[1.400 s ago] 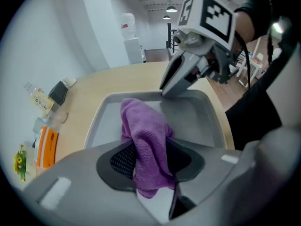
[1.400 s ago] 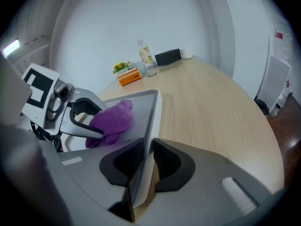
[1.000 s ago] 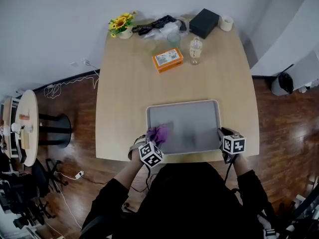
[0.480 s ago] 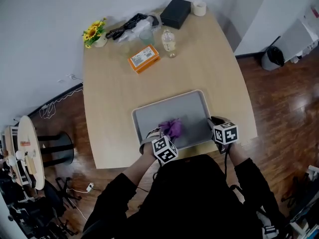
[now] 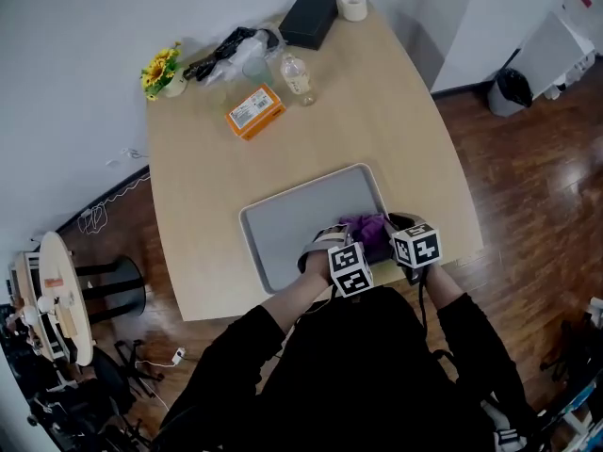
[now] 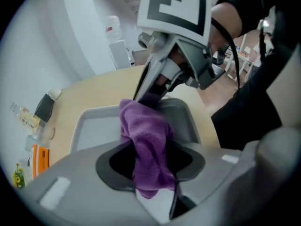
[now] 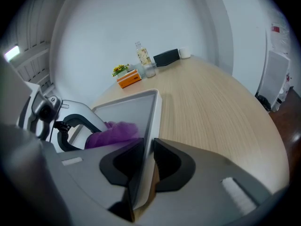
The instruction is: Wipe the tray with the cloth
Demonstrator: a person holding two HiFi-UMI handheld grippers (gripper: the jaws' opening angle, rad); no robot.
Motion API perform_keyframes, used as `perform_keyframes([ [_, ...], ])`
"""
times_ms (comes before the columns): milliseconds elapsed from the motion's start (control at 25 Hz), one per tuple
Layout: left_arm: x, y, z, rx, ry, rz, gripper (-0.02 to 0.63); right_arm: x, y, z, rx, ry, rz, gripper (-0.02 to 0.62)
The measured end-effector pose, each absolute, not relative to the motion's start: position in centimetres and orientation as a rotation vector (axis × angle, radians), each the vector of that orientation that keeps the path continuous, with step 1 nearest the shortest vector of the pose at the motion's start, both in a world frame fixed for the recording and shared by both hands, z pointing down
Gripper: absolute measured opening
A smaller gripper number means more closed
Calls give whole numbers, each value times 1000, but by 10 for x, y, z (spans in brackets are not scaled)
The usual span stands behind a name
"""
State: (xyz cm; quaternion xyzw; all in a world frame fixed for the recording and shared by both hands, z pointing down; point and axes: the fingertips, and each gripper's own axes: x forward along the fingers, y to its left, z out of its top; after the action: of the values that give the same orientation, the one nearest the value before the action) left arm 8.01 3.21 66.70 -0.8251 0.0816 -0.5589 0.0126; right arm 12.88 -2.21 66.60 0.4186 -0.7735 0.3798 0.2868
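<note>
Grey tray (image 5: pixel 292 224), long axis left-right

The wooden table (image 5: pixel 396 111) bears a grey tray (image 5: pixel 283 229), orange box (image 5: pixel 254 111), bottle (image 5: pixel 296 75), black box (image 5: pixel 309 20), flowers (image 5: pixel 161 68).

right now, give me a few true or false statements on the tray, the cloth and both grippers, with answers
1. The left gripper grips the purple cloth. True.
2. The right gripper is open and empty. False: it is shut on the rim of the tray.
3. The purple cloth lies on the bare table, off the tray. False: it is over the tray, close beside the right gripper.
4. An orange box lies on the table beyond the tray. True.
</note>
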Motion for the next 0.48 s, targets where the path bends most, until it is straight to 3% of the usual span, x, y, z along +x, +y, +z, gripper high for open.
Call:
perform_keyframes([
  [480,-182,98,670,-2616,1098,-1933,152,128,-25,667,1107,-2045,991,72],
])
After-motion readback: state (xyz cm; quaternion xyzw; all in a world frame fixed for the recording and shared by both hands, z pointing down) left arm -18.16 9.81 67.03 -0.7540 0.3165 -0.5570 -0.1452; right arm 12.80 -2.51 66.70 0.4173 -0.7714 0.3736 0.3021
